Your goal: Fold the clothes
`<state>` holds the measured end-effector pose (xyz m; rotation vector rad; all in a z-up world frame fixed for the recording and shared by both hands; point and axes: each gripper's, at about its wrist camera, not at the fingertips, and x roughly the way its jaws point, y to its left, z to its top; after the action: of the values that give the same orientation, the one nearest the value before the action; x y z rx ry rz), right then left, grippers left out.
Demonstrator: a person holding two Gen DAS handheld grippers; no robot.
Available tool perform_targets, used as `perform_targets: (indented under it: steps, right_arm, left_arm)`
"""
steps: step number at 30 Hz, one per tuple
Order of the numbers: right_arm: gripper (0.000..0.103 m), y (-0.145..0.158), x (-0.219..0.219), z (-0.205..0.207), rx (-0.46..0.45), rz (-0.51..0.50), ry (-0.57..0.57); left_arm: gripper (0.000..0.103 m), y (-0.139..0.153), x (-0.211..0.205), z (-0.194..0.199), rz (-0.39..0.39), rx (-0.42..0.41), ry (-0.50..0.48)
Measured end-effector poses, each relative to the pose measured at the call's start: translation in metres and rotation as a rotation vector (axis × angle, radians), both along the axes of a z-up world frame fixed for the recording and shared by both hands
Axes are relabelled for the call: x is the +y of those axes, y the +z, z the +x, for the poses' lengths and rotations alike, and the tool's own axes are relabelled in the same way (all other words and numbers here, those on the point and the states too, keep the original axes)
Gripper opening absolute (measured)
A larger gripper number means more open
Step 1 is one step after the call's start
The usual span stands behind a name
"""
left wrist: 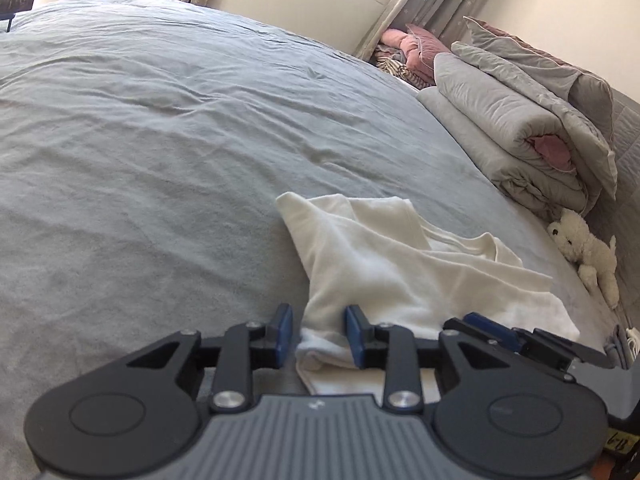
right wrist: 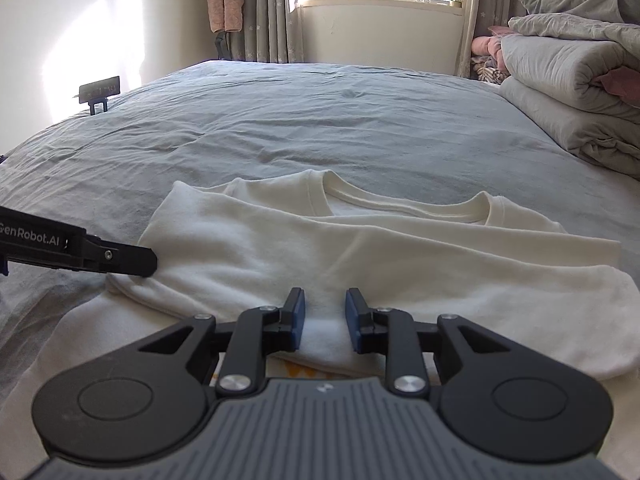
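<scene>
On the grey bed (right wrist: 280,120), near its front edge, the white T-shirt (right wrist: 360,248) lies partly folded – left gripper (left wrist: 320,334) and right gripper (right wrist: 325,318) fingers spread astride its near fold – so a shallow pinch could drop layers.

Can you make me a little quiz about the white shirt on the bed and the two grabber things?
1. True or false: the white T-shirt lies on a grey bedsheet.
2. Which toy lies at the bed's edge near the folded quilts? A) a robot B) a white plush animal C) a ball
3. Fill in: both the left gripper and the right gripper have their jaws ____, with a fold of shirt between the blue pads.

Key
1. True.
2. B, the white plush animal.
3. Open; the pads stand apart on either side of the cloth, not pinching it.
</scene>
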<state>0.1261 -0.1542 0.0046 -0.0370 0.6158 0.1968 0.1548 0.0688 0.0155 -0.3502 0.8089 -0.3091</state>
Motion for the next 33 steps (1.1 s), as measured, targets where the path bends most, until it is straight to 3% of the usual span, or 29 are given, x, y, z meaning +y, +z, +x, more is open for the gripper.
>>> perform_targets:
  steps: [4, 8, 12, 14, 16, 19, 27, 30, 33]
  right_arm:
    - [0.027, -0.001, 0.0, -0.002, -0.011, 0.007, -0.001]
    - [0.027, -0.002, 0.0, -0.003, -0.022, 0.011, -0.002]
    - [0.027, -0.003, 0.002, -0.004, -0.029, -0.001, -0.004]
    - [0.027, -0.003, 0.003, -0.004, -0.031, -0.007, -0.004]
    - [0.027, -0.003, 0.003, -0.004, -0.032, -0.009, -0.005]
    - [0.028, -0.003, 0.004, -0.004, -0.032, -0.013, -0.005]
    - [0.032, 0.004, -0.002, -0.016, -0.004, 0.033, -0.025]
    - [0.047, 0.005, -0.002, -0.038, 0.018, 0.014, 0.01]
    - [0.053, 0.002, -0.006, -0.062, 0.029, -0.012, 0.034]
  left_arm:
    - [0.031, 0.001, 0.005, -0.001, -0.024, 0.006, 0.02]
    - [0.028, 0.014, 0.008, -0.008, -0.05, -0.072, 0.048]
    - [0.029, 0.02, 0.005, -0.012, -0.112, -0.128, 0.009]
    - [0.03, 0.014, -0.006, -0.013, -0.069, -0.126, -0.028]
    - [0.031, 0.005, -0.022, -0.011, 0.107, -0.1, -0.042]
    - [0.034, 0.001, -0.026, -0.008, 0.165, -0.092, -0.066]
    - [0.034, 0.0, -0.018, -0.005, 0.134, -0.051, -0.054]
    - [0.034, 0.001, -0.019, -0.006, 0.138, -0.051, -0.054]
    - [0.034, 0.001, -0.02, -0.006, 0.14, -0.051, -0.053]
